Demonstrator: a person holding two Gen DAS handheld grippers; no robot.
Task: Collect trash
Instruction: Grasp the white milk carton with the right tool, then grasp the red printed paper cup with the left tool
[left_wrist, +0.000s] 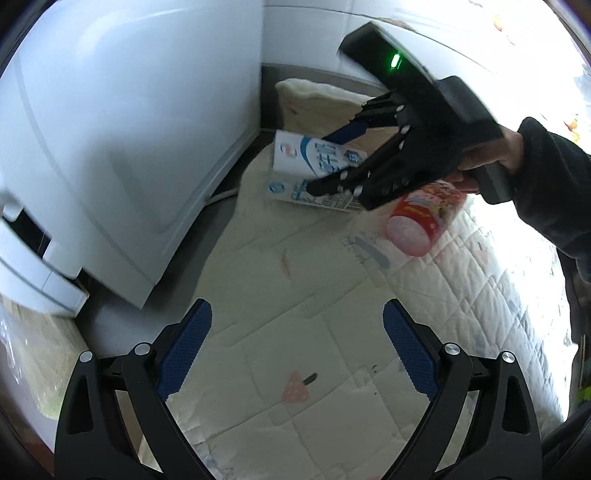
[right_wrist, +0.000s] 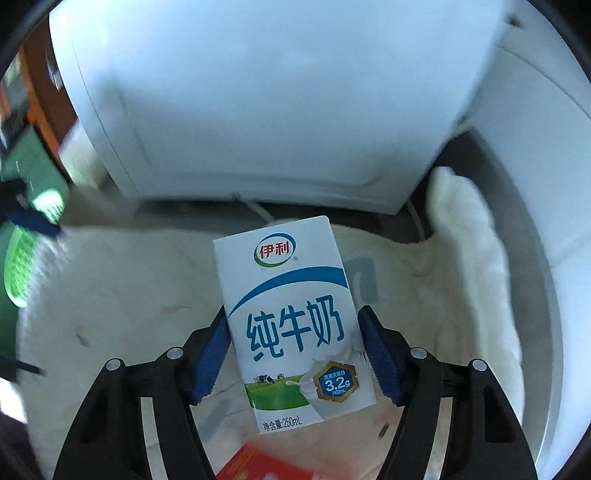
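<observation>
A white and blue milk carton (right_wrist: 291, 325) lies on a cream quilted mat (right_wrist: 110, 295). My right gripper (right_wrist: 293, 310) has the carton between its blue pads (right_wrist: 210, 354), and both pads touch the carton's long sides. In the left wrist view the same carton (left_wrist: 295, 155) shows at the far end of the mat, with the right gripper (left_wrist: 319, 164) straddling it. A red and pink plastic cup (left_wrist: 417, 221) lies on its side just right of the carton. My left gripper (left_wrist: 297, 306) hovers open over the mat with nothing between its fingers.
A large white appliance (left_wrist: 129, 147) stands close along the mat's left side, with a white cable (left_wrist: 221, 195) at its foot. The mat's far edge (left_wrist: 314, 92) folds up against the wall. A person's dark sleeve (left_wrist: 546, 177) holds the right gripper. A green object (right_wrist: 22, 266) lies at the left.
</observation>
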